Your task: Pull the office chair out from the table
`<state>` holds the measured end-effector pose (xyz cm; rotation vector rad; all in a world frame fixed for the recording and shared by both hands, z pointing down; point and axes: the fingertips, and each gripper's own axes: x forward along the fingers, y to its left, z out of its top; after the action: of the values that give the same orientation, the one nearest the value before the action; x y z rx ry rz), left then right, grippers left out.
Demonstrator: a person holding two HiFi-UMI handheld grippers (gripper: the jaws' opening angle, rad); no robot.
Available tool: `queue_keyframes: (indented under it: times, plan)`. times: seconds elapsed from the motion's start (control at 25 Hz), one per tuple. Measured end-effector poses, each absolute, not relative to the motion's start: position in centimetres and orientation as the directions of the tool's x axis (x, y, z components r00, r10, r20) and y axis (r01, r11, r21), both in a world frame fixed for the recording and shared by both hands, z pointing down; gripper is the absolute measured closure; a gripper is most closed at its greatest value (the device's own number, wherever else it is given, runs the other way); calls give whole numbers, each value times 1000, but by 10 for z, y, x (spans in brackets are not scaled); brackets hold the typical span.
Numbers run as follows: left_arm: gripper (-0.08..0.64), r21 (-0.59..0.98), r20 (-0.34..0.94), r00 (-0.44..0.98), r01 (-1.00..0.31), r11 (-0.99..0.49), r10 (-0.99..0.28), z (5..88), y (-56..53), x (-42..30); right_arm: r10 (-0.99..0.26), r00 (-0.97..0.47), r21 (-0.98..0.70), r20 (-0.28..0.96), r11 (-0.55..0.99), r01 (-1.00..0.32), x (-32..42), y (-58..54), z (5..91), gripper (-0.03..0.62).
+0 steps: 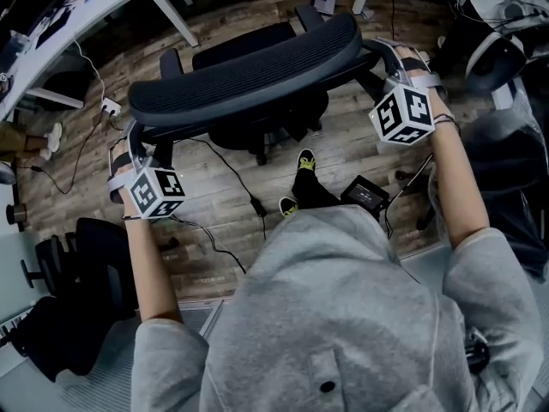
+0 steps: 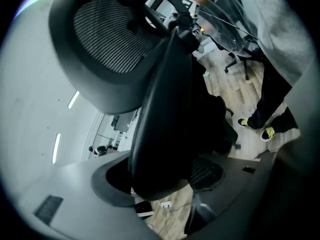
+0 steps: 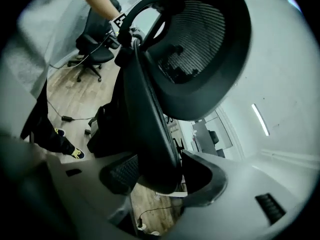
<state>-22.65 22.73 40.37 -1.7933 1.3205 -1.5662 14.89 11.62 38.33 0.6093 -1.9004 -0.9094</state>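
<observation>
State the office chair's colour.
Black office chair, with ribbed mesh; best in head view.

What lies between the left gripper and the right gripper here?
The chair's backrest spans the whole stretch from left gripper to right gripper in the head view; each gripper view shows its edge between that gripper's jaws.

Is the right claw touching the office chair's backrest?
Cannot tell. In the right gripper view the backrest stands between the open jaws of the right claw; a gap shows at one, the other overlaps it.
</observation>
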Motion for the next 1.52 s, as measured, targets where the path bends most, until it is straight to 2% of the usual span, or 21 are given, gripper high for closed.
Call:
queue_keyframes:
  times: [0.16, 0.36, 0.4, 0.44, 0.48, 0.56, 0.68, 0.88, 1.12, 1.52]
  plan:
    - [282, -652, 523, -25, -655, -381, -852, 399, 256, -243, -766, -471, 795, 437, 574, -196, 172, 142, 365, 364]
    - [285, -351, 384, 33, -919, -179, -923, 386, 288, -240, -834, -471, 694, 287, 520, -498, 194, 182, 343, 365]
    - [300, -284, 364, 44, -946, -156, -930, 388, 295, -234, -837, -478, 646, 268, 524, -555, 194, 191, 340, 365]
    - [347, -229, 346, 53, -963, -140, -937, 390, 302, -227, -837, -487, 595, 250, 530, -604, 193, 200, 338, 371]
    - [396, -191, 327, 56, -974, -124, -943, 392, 308, -218, -837, -496, 545, 232, 534, -647, 192, 208, 336, 389]
    - [488, -151, 295, 49, -984, -97, -954, 391, 317, -197, -842, -506, 458, 187, 530, -713, 188, 222, 330, 468]
    - [542, -126, 276, 65, -987, -103, -959, 387, 323, -163, -839, -523, 358, 148, 539, -763, 181, 237, 323, 519]
    - [548, -68, 265, 123, -987, -146, -956, 377, 330, -120, -805, -573, 254, 155, 593, -764, 174, 253, 329, 538]
    - [548, -41, 257, 121, -990, -136, -959, 368, 335, -99, -793, -591, 146, 148, 608, -780, 173, 256, 335, 538]
    - [548, -88, 254, 143, -982, -170, -957, 345, 348, -39, -788, -600, 90, 139, 613, -785, 203, 274, 321, 538]
